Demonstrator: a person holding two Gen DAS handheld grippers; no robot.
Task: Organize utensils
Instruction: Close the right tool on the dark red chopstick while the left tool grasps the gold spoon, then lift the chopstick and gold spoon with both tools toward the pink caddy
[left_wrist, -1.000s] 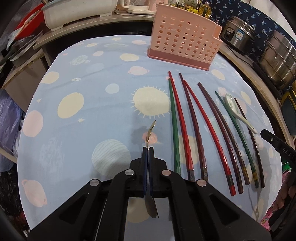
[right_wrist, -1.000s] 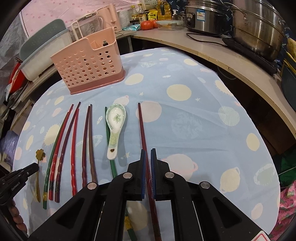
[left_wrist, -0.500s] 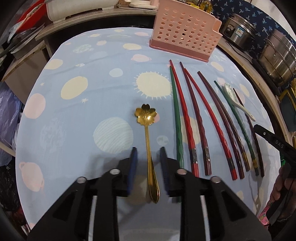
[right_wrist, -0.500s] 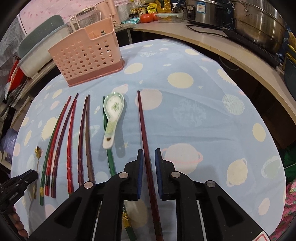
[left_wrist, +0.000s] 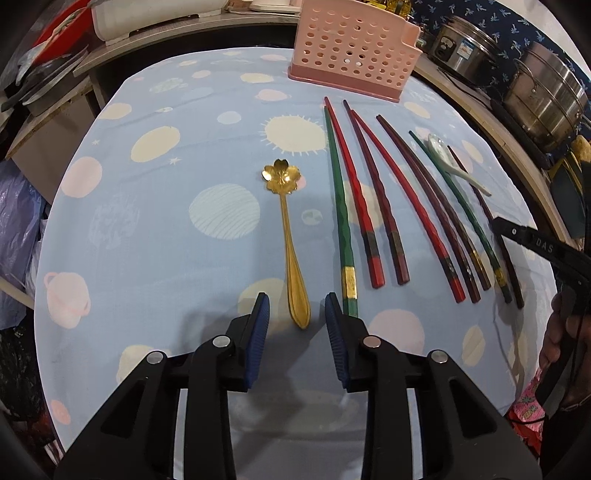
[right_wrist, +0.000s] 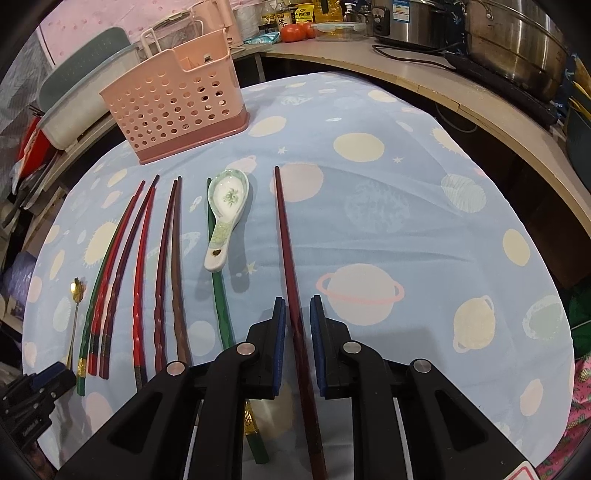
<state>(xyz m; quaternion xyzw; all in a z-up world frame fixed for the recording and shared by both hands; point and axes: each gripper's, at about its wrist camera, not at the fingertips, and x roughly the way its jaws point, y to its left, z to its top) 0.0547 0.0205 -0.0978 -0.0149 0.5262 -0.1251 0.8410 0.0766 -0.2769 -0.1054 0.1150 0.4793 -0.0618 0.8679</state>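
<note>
Left hand-held gripper (left_wrist: 297, 314) open over gold spoon (left_wrist: 286, 236); right (right_wrist: 297, 319) straddles chopstick (right_wrist: 291, 280), unclamped.

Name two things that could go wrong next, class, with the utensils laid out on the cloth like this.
1. The left tongs stand open around the gold spoon, with the green chopstick close beside it: closing could catch that too.
2. The right tongs straddle the dark red chopstick near its thick end; gripped there, it may tip or swing and hit the ceramic spoon.

Even indoor light, soft shadows, sharp centre, heavy fisheye distortion w/ dark corners
</note>
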